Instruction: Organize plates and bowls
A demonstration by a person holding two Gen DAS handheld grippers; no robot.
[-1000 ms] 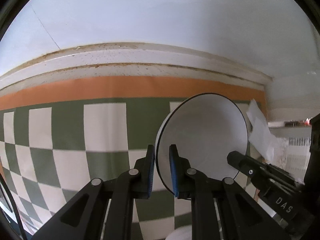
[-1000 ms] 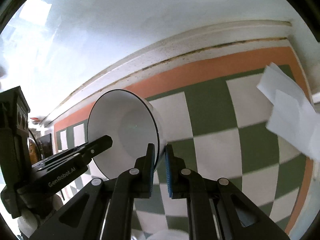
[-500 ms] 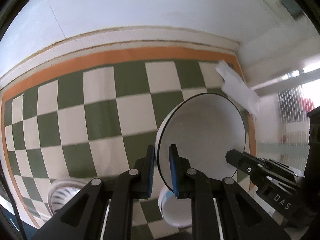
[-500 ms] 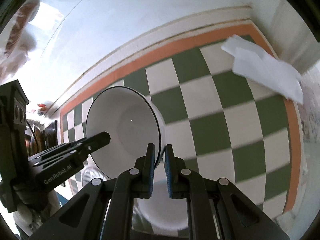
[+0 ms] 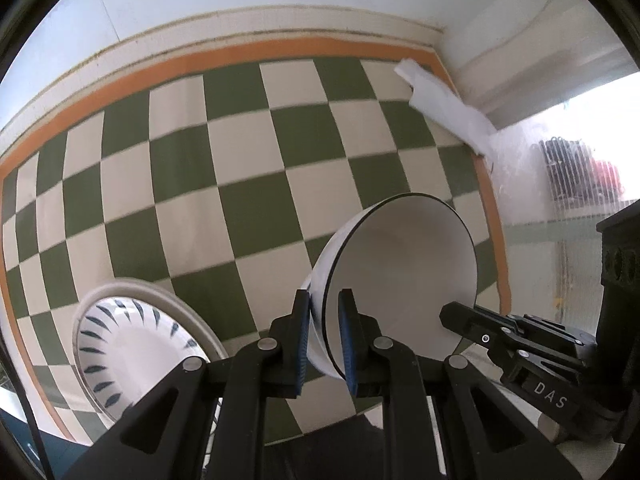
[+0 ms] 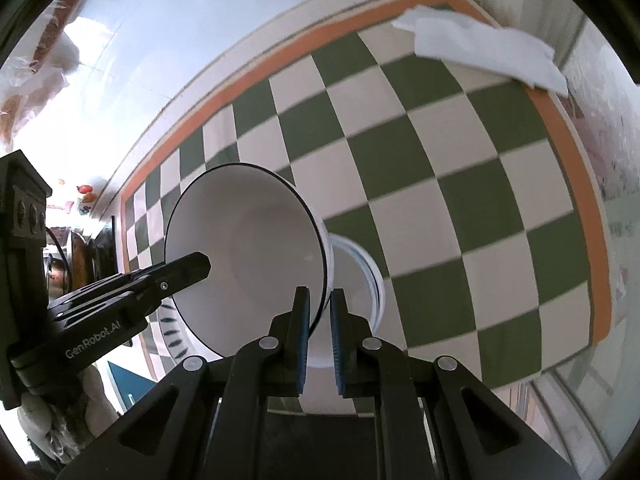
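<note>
White bowl [image 5: 400, 280] hangs tilted above the checked cloth [image 5: 240, 184], its rim pinched on opposite sides by left claw [image 5: 323, 336] and right claw [image 6: 319, 332]; beside it lies a blue-patterned plate [image 5: 132, 344], paper [image 5: 444, 108] beyond.

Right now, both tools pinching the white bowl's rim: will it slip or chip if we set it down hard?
The white bowl looks like glazed ceramic, so probably rigid but chip-prone. Its glossy wall sits between the narrow blue pads of the left tool, and the right tool pinches the opposite rim; it could pivot or slide if one grip loosens.
</note>
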